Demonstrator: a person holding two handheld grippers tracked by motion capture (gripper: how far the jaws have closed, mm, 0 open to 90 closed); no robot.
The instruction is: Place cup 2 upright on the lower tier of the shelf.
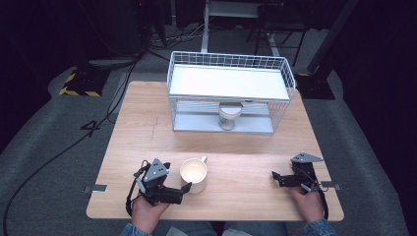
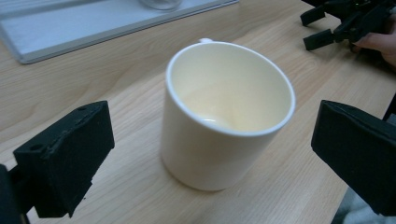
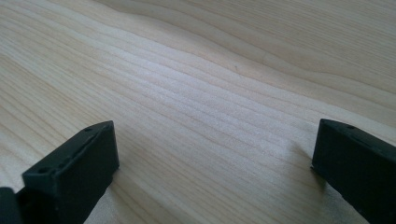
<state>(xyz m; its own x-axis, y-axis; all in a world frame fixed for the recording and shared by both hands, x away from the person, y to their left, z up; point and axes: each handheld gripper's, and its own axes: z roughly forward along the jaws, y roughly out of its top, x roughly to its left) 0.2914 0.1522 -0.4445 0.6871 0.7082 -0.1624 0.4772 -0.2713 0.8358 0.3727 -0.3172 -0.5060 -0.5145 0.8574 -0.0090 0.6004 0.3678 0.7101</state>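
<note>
Left gripper (image 1: 183,189) released, jaws flanking the cream mug (image 1: 194,175) at near-left of surface (image 1: 246,152), apparently lined up for a grasp. Right gripper (image 1: 278,178) released, idle at near right.

Glossy, smooth cream ceramic mug (image 2: 224,116); matt pale wood-grain worktop (image 3: 210,93); white-coated wire rack (image 1: 231,93) at 12 o'clock; matt black, slightly rough jaws.

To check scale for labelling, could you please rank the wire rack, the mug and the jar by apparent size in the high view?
1. wire rack
2. mug
3. jar, though it stands farther away, so nearness favours the mug.
</note>
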